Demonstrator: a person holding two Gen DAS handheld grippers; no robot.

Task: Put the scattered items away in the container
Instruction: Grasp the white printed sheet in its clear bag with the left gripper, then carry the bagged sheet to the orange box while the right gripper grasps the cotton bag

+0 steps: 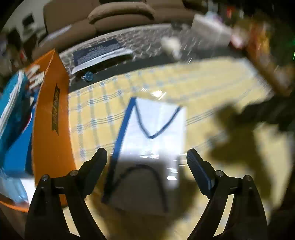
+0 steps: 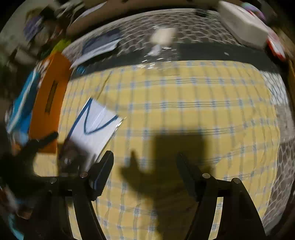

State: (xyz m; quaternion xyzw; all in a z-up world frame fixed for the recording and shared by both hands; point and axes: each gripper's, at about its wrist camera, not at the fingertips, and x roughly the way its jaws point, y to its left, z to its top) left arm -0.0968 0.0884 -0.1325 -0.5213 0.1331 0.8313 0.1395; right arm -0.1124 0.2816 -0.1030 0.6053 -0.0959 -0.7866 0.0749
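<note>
Yellow cloth with a pale blue check covers most of the tabletop point(image 2: 184, 114), and beyond its far edge runs a dark strip, then a grey covering printed with a honeycomb pattern point(image 2: 166, 24). A flat white packet with blue trim and a dark V-shaped line point(image 1: 156, 125) lies on the cloth, its near end in shadow, just beside an orange cardboard box point(image 1: 53, 118) at the left edge; the box holds blue packaging point(image 1: 16, 118). The left hand-held gripper point(image 1: 147, 160) hangs over the packet's near end with its jaws spread wide, one either side, and whether the pads touch it cannot be told. The right hand-held gripper point(image 2: 145, 166) is spread too, with nothing between its jaws, above bare cloth darkened by shadows. On the honeycomb surface lie a dark blue booklet with white paper point(image 1: 99, 51) and a blurred white box point(image 2: 241, 24) at the far right. Brown cushions point(image 1: 119, 16) sit behind the tabletop in a dim, cluttered room. Both views are motion-blurred.
</note>
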